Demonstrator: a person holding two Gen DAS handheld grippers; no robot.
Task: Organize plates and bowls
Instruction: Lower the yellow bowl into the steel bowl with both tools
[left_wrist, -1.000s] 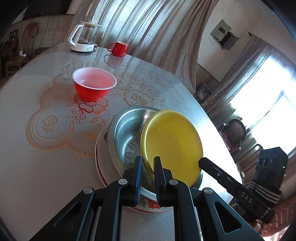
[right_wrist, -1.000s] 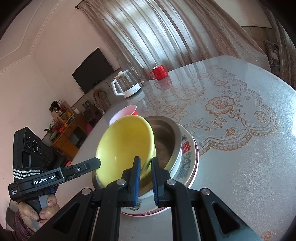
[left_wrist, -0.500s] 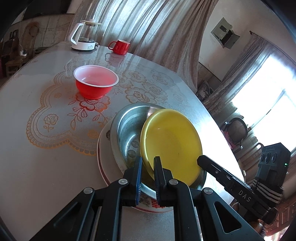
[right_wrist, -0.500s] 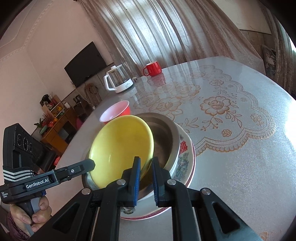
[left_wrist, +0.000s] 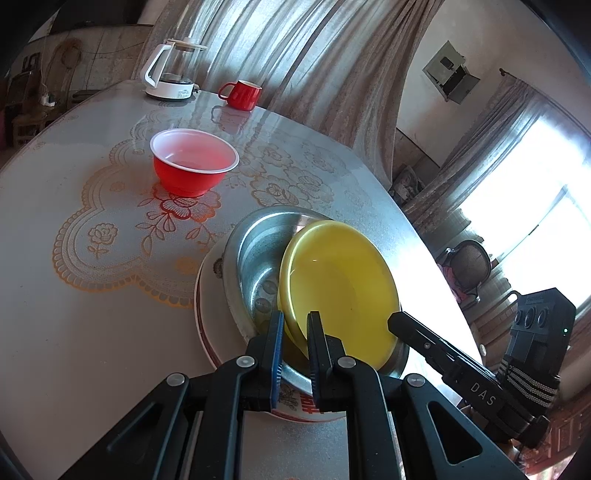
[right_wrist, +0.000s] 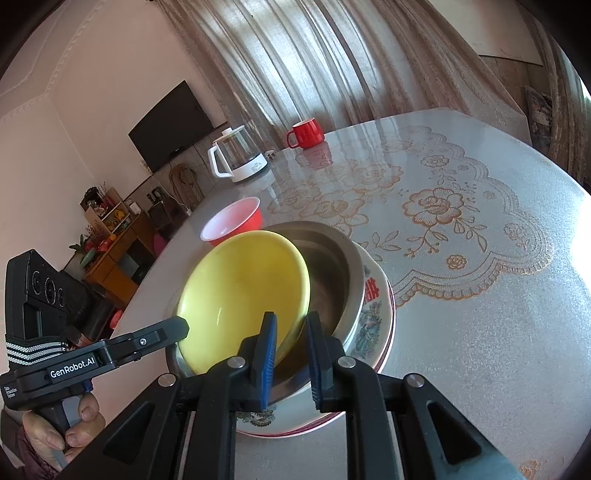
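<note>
Yellow plate (left_wrist: 338, 284) stands tilted in the steel bowl (left_wrist: 255, 258) on the near patterned plate (left_wrist: 207, 291), light, stiff, slick-rimmed; left gripper (left_wrist: 295, 349) pinches its near rim, right gripper (right_wrist: 290, 345), jaws just easing apart, straddles the opposite edge.

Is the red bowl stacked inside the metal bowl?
No, the red bowl stands alone on the table, apart from the metal bowl, which holds the tilted yellow plate.

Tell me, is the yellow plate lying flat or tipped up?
Tipped up. The yellow plate leans on edge inside the metal bowl, one side raised, not flat on the bowl's bottom.
</note>
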